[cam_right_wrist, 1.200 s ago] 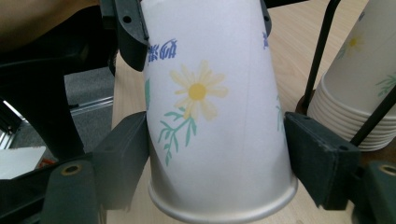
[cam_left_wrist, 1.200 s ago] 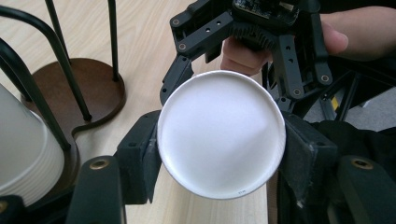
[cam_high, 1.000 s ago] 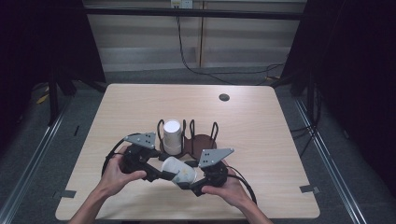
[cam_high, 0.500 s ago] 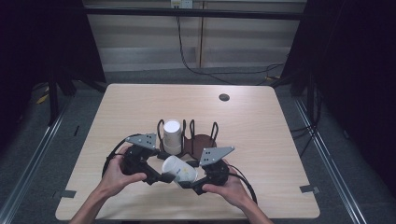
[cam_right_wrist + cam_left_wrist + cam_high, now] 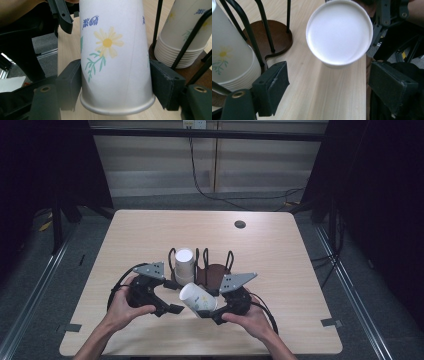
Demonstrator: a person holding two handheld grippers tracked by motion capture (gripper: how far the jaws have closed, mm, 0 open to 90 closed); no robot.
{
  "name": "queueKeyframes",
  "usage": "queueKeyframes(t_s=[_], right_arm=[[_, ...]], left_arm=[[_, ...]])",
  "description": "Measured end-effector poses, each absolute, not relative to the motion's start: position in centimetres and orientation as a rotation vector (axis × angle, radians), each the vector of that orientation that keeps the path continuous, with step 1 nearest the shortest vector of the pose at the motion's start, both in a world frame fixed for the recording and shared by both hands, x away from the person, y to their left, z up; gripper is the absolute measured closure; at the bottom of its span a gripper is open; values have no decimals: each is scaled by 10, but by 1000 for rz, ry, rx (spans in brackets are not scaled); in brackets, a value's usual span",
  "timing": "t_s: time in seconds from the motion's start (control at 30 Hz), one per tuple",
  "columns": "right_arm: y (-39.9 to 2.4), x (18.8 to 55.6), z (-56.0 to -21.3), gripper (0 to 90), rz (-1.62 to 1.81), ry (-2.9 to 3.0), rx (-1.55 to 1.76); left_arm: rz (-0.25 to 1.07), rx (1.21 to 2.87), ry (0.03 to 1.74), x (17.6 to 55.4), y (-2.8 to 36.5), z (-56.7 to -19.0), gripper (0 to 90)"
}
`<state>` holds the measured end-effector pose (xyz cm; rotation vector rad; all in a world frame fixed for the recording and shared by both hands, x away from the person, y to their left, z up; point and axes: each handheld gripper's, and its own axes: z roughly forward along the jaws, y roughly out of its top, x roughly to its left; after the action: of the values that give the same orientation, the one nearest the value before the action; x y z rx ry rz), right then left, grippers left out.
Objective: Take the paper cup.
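Behind the paper cup [image 5: 115, 57], right tool [image 5: 115, 90] pads half-hidden

A light wooden table [image 5: 150, 235] with rounded corners stands at the centre of the room. A small dark round grommet [image 5: 240, 224] sits near its far right corner. The floor [image 5: 75, 265] is grey carpet. Metal rails [image 5: 30, 295] run along the floor on both sides of the table. Pieces of grey tape [image 5: 331, 322] mark the floor at the near corners. Black curtains [image 5: 45, 165] hang at left and right. The far wall [image 5: 160, 155] is pale panelling, with a black cable [image 5: 200, 190] trailing down it to the floor. Lighting falls evenly from above.
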<state>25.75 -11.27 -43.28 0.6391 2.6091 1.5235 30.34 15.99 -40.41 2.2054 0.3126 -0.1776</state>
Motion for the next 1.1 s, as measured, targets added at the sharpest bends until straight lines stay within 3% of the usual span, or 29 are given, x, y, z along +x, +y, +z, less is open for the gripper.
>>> queueKeyframes(t_s=[0.5, 1.1], right_arm=[[-111, 259, -433, 309, 1372, 2705, 627], [-111, 264, -414, 315, 1197, 2795, 543]], left_arm=[[-186, 2296, 299, 300, 155, -409, 224], [-143, 2355, 300, 299, 154, -410, 192]])
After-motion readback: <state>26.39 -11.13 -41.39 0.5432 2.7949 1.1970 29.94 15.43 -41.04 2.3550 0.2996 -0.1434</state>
